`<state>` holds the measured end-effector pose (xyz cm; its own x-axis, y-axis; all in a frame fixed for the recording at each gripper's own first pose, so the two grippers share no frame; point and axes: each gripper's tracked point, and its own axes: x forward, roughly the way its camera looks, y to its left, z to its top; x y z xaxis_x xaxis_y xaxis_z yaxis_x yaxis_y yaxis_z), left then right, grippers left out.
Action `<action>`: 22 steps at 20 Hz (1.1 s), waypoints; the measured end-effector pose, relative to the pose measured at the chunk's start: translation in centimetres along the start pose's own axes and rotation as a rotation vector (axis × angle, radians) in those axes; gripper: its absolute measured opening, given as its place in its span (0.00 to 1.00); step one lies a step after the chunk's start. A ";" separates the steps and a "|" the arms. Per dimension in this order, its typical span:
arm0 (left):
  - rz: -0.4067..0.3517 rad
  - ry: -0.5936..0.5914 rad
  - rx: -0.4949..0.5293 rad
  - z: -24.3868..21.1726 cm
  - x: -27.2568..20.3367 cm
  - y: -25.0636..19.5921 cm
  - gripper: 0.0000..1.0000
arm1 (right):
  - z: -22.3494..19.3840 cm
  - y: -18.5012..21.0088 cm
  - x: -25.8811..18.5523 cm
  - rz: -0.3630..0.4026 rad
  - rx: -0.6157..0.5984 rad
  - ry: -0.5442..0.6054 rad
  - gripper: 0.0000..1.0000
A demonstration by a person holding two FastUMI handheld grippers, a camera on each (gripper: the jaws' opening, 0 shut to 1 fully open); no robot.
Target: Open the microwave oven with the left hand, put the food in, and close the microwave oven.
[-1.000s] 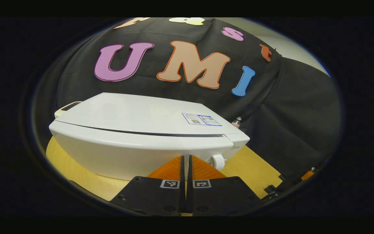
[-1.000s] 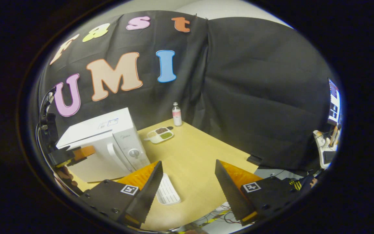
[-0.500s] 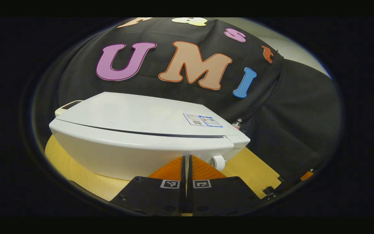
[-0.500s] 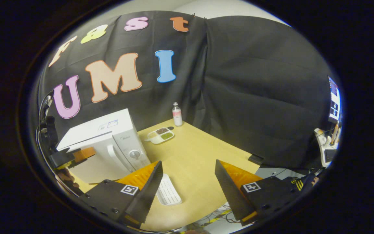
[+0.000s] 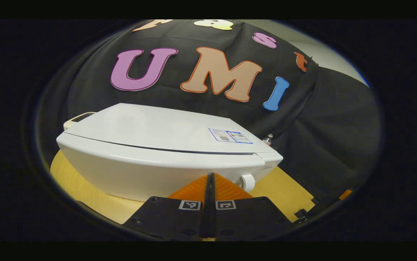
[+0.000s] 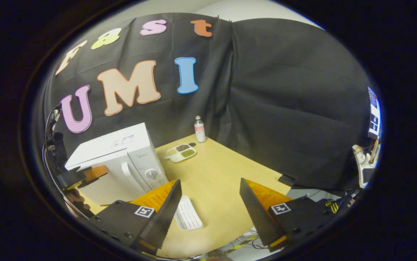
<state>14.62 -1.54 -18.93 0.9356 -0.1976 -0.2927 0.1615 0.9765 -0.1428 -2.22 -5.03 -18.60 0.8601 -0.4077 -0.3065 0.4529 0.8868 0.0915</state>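
The white microwave (image 5: 150,127) stands close in front in the left gripper view, its door closed and its round knob (image 5: 247,182) at the lower right. My left gripper (image 5: 211,176) is shut with nothing between its fingers, pointing at the lower front of the door. In the right gripper view the microwave (image 6: 110,146) sits at the left, with its handle (image 6: 126,173) and the left gripper (image 6: 96,172) in front of the door, left of that handle. The divided food tray (image 6: 180,152) lies on the table beside the microwave. My right gripper (image 6: 210,201) hangs open above the table.
A small bottle (image 6: 199,129) stands at the back by the black cloth. A white ribbed lid (image 6: 188,217) lies on the wooden table (image 6: 219,170) near my right gripper. A person's hand (image 6: 72,197) holds the left gripper. Cables hang past the table's front edge.
The narrow gap between the left gripper's fingers has closed. Both views have drifted slightly; the microwave door stays closed and the right gripper stays open.
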 end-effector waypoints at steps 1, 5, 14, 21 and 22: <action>0.003 0.006 -0.007 -0.2 0.1 0.0 0.00 | 0.1 0.0 -0.1 0.003 -0.002 -0.002 1.00; 0.003 0.032 -0.011 -1.7 0.8 -0.2 0.01 | 0.1 0.1 -0.4 0.026 -0.007 -0.004 1.00; 0.052 0.009 -0.004 -1.7 1.6 1.0 0.01 | 0.2 -0.7 -2.0 0.097 -0.033 -0.025 1.00; 0.124 -0.082 0.087 1.4 -4.6 1.7 0.01 | 1.8 0.2 -1.1 0.195 -0.064 -0.063 0.92; 0.142 -0.101 0.103 2.0 -6.0 1.9 0.01 | 2.1 0.6 -0.9 0.215 -0.064 -0.068 0.92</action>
<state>9.96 1.69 -15.57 0.9771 -0.0523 -0.2060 0.0519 0.9986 -0.0075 -2.20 -4.56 -16.28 0.9500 -0.2194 -0.2221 0.2434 0.9661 0.0866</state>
